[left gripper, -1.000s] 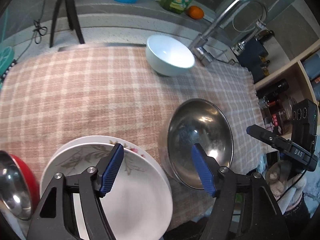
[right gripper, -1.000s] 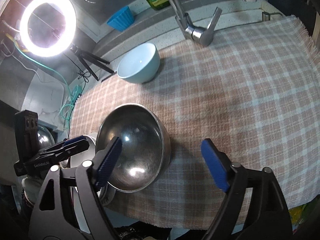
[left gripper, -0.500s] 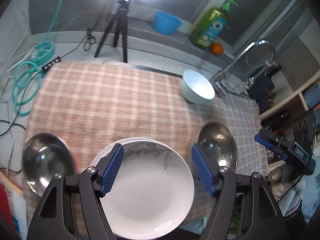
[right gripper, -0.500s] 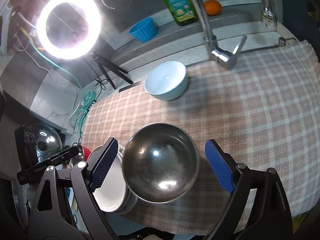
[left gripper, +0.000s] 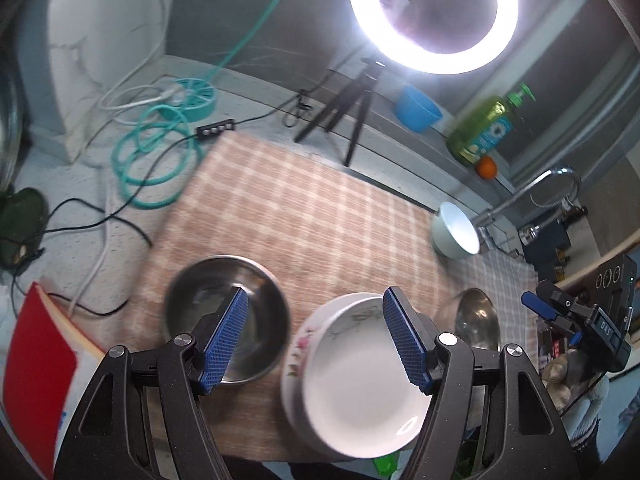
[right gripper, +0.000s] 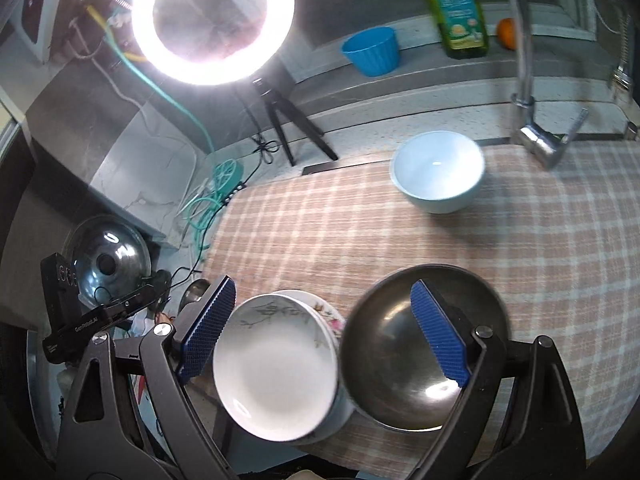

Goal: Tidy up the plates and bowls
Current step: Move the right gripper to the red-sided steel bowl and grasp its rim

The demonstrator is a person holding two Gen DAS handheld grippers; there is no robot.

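White floral plates (left gripper: pixel 356 372) sit stacked at the near edge of the checked cloth (left gripper: pixel 304 216); they also show in the right wrist view (right gripper: pixel 276 368). A steel bowl (left gripper: pixel 228 316) lies left of the stack and another steel bowl (left gripper: pixel 478 320) lies to its right, large in the right wrist view (right gripper: pixel 416 344). A pale blue bowl (left gripper: pixel 456 232) stands far right by the tap (right gripper: pixel 438 172). My left gripper (left gripper: pixel 316 340) is open and empty above the stack's left edge. My right gripper (right gripper: pixel 324 332) is open and empty above the plates and steel bowl.
A lit ring light (left gripper: pixel 432 16) on a tripod stands behind the cloth, with a blue cup (left gripper: pixel 418 110), soap bottle (left gripper: pixel 484 132) and orange (left gripper: pixel 486 168) on the ledge. Cables (left gripper: pixel 156 156) lie left. A red book (left gripper: pixel 36 368) lies near left. The tap (right gripper: pixel 532 128) is at the right.
Both grippers have pulled back and up and tilted upward, so the ring light and more of the counter show. The left view has swung left. The dishes have not moved; both grippers stay open.
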